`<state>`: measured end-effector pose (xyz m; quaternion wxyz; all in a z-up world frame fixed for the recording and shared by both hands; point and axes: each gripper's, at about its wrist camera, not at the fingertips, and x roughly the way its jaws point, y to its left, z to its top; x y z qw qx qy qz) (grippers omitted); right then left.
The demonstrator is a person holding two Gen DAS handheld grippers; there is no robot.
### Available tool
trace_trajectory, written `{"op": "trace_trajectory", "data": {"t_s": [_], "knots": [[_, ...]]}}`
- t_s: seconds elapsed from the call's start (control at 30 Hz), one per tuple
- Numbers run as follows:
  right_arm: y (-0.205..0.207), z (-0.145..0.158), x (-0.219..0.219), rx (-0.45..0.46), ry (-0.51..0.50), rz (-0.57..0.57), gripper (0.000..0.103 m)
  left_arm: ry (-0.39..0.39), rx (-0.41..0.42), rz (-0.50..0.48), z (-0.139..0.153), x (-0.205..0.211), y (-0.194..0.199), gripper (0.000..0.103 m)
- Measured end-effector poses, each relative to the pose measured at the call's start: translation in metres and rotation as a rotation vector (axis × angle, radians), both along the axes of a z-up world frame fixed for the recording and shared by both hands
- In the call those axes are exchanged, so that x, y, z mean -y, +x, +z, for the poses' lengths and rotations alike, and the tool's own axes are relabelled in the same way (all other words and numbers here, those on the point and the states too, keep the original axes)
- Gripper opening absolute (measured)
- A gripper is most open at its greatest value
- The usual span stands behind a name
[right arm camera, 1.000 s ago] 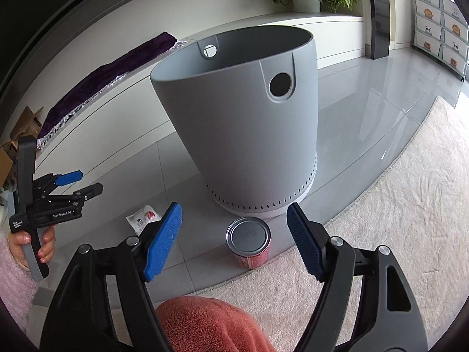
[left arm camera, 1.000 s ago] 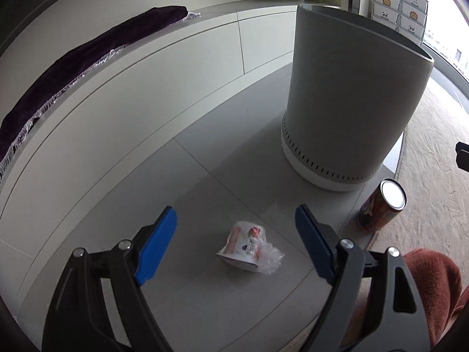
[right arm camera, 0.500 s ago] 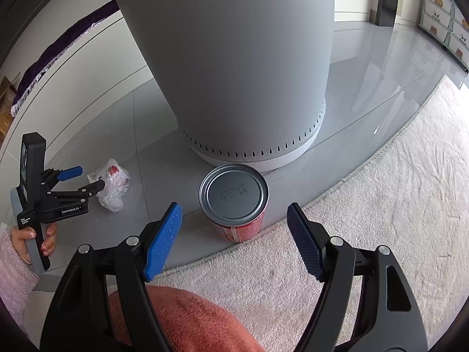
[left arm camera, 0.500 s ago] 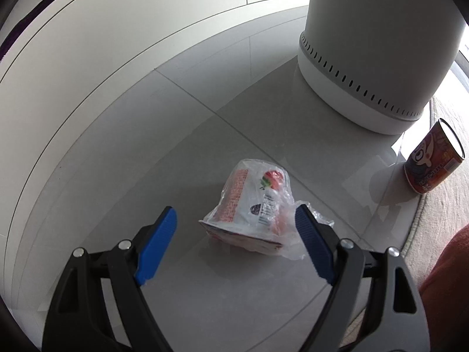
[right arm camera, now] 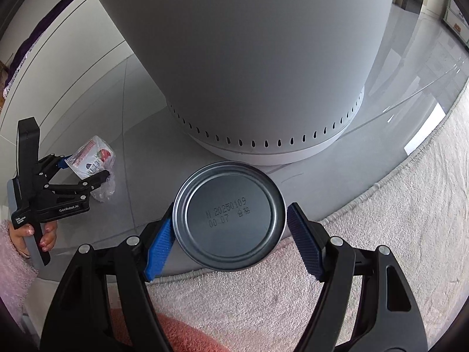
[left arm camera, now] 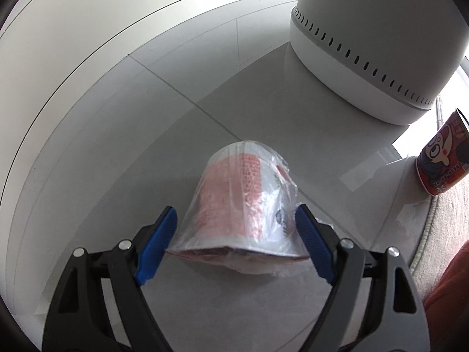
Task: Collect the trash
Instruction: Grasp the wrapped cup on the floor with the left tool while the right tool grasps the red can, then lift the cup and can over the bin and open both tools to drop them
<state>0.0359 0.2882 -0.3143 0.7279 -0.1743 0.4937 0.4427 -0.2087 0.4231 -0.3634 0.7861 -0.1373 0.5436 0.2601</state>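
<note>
Your left gripper (left arm camera: 236, 231) was low over the grey tiled floor (left arm camera: 123, 135), and its two blue fingers (left arm camera: 158, 243) were spread wide on both sides of a plastic-wrapped cup (left arm camera: 243, 199). The cup lay on its side on the floor, with the wide rim toward the camera and the narrow bottom pointing away. The right finger was just beside the crinkled wrap; if it touched the wrap, I could not tell. The left finger stood a little apart from the cup. The cup was white with red print, and loose clear plastic bunched under its rim.

In the right wrist view, the same cup (right arm camera: 92, 154) sat between the fingers of your left gripper (right arm camera: 85, 170), and your left hand (right arm camera: 32, 234), in a pink fluffy sleeve, held the handle.

Your right gripper (right arm camera: 230, 234) was above a can (right arm camera: 230, 215) that stood upright, just at the edge where the floor (right arm camera: 140, 111) met the beige rug (right arm camera: 395, 205). Its fingers (right arm camera: 159, 246) were also spread, one on each side of the can's round metal top, where a printed date code was readable. The left finger was close against the rim, and the right finger was a little apart from it. The can was not pinched.

The big grey bin (right arm camera: 249, 58) stood on the floor just behind the can, with a row of small slots around its white base. In the left wrist view, the bin (left arm camera: 366, 29) was at the upper right and the can (left arm camera: 442, 161), red with a cartoon face, was near its base.
</note>
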Motion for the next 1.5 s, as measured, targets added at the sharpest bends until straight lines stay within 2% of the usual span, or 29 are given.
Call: {"op": "trace_trajectory", "data": {"t_s": [0.1,0.43,0.5,0.6,0.97,1.1,1.2,1.37,1.5], "knots": [[-0.003,-0.003,-0.003,-0.005,-0.009,0.023,0.066,0.001,0.001,-0.007,-0.001,0.002,0.0,0.082],[-0.008,0.007,0.003,0.001,0.032,0.029,0.064,-0.019,0.011,-0.011,-0.002,0.002,0.011,0.08],[-0.009,0.014,0.007,0.007,0.048,0.024,0.064,-0.017,0.016,-0.016,0.001,0.005,0.012,0.07],[-0.007,0.026,0.018,0.015,0.077,0.007,0.064,-0.049,0.036,-0.019,0.009,0.01,0.014,0.067],[0.008,0.071,0.094,0.034,0.175,-0.086,0.064,-0.065,0.099,-0.102,0.054,0.049,0.015,0.063],[0.013,0.083,0.116,0.044,0.205,-0.121,0.064,-0.053,0.124,-0.138,0.075,0.072,0.015,0.063],[0.013,0.101,0.132,0.068,0.239,-0.141,0.064,-0.027,0.155,-0.171,0.102,0.078,0.01,0.063],[0.01,0.15,0.164,0.143,0.332,-0.162,0.064,0.052,0.225,-0.221,0.158,0.094,0.019,0.063],[0.008,0.201,0.168,0.23,0.418,-0.153,0.064,0.145,0.288,-0.26,0.215,0.094,0.032,0.063]]}}
